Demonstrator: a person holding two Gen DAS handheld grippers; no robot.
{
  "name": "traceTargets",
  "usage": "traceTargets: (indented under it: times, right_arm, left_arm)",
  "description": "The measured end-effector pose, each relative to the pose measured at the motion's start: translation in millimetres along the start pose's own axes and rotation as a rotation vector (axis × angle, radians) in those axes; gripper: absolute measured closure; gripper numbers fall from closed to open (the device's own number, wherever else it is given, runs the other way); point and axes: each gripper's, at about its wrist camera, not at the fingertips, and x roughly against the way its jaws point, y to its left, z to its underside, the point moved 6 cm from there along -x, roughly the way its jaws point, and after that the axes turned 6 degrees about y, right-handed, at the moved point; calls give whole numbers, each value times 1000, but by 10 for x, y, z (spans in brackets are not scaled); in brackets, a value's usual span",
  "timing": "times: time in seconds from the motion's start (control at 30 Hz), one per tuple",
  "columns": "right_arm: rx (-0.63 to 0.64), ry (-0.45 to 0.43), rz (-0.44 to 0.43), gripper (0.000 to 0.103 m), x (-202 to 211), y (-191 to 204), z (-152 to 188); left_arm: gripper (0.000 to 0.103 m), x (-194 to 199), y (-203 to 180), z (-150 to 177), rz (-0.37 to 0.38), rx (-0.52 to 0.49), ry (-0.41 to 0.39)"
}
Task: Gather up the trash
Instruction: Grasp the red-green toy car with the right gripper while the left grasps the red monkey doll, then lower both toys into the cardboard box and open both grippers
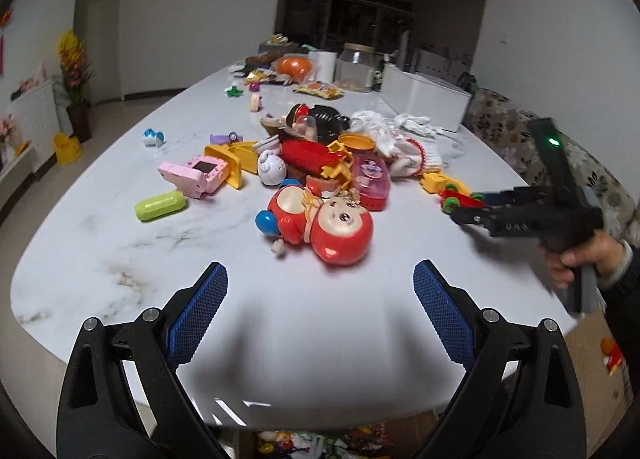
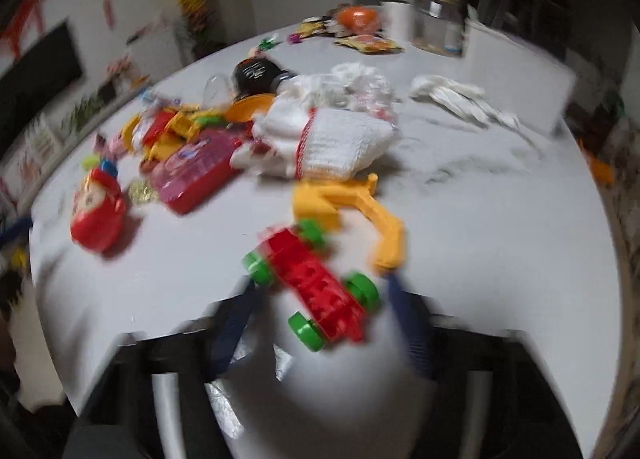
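Note:
A pile of toys lies on the white marble table (image 1: 120,227). A red round-headed doll (image 1: 320,221) lies nearest my left gripper (image 1: 320,291), which is open and empty just short of it. My right gripper (image 2: 320,299) is open, its fingers on either side of a red toy car with green wheels (image 2: 316,283) joined to a yellow arm (image 2: 360,207); this view is blurred. The right gripper also shows in the left wrist view (image 1: 476,211), beside the car (image 1: 460,199). Crumpled white tissue and cloth (image 1: 400,135) lie behind the toys.
A green capsule case (image 1: 160,205), a pink toy camera (image 1: 196,175) and a pink case (image 1: 370,179) lie among the toys. At the far end stand a white box (image 1: 424,99), a glass jar (image 1: 356,67), a paper roll (image 1: 326,65) and snack wrappers (image 1: 318,90). A sofa (image 1: 520,131) is on the right.

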Motion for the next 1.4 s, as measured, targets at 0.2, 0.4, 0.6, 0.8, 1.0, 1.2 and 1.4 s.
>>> traceTargets:
  times: [0.2, 0.4, 0.6, 0.8, 1.0, 1.2, 1.4]
  right_arm:
    - [-33, -13, -15, 65, 158, 209, 203]
    - [-107, -31, -96, 65, 340, 265, 449]
    - [-125, -39, -108, 65, 363, 292, 535]
    - [-154, -91, -138, 65, 568, 413, 586]
    - [-136, -122, -168, 65, 901, 716, 750]
    - [-79, -55, -241, 65, 1180, 1220, 1248]
    - [-34, 81, -217, 37, 802, 1520, 1822]
  left_arm:
    - [11, -350, -95, -173, -2, 72, 49]
    - [11, -770, -91, -305, -172, 171, 159]
    - [27, -849, -28, -277, -211, 122, 177]
    - [27, -302, 44, -59, -103, 45, 65]
    - [27, 423, -189, 217, -4, -101, 1]
    - [27, 822, -313, 741, 88, -235, 38]
    - [16, 615, -173, 1360, 88, -306, 171]
